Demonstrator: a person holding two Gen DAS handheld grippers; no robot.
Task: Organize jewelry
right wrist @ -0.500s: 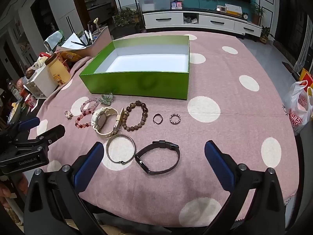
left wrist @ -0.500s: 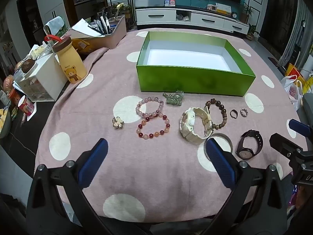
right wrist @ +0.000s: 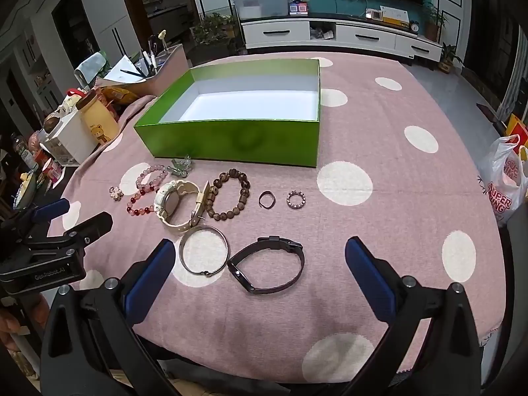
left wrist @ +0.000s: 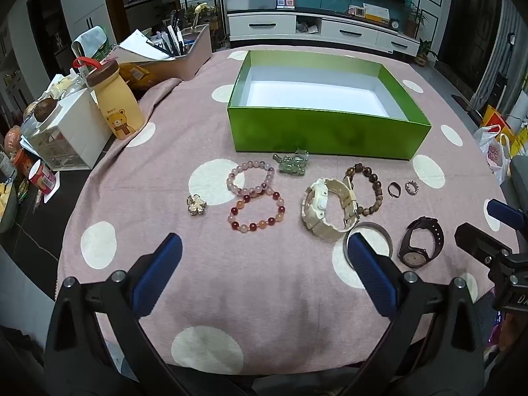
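Dark watch (right wrist: 267, 265), long axis left to right, lies at lower centre between our right gripper (right wrist: 260, 275) pads, wide open and empty like our farther left gripper (left wrist: 264, 269).

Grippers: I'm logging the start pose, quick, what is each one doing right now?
Left gripper: open, holding nothing, above the tablecloth.
Right gripper: open, holding nothing, above the dark watch.

Right claw (right wrist: 259, 264) open above dark watch (right wrist: 268, 266); green box (right wrist: 237, 142) empty.
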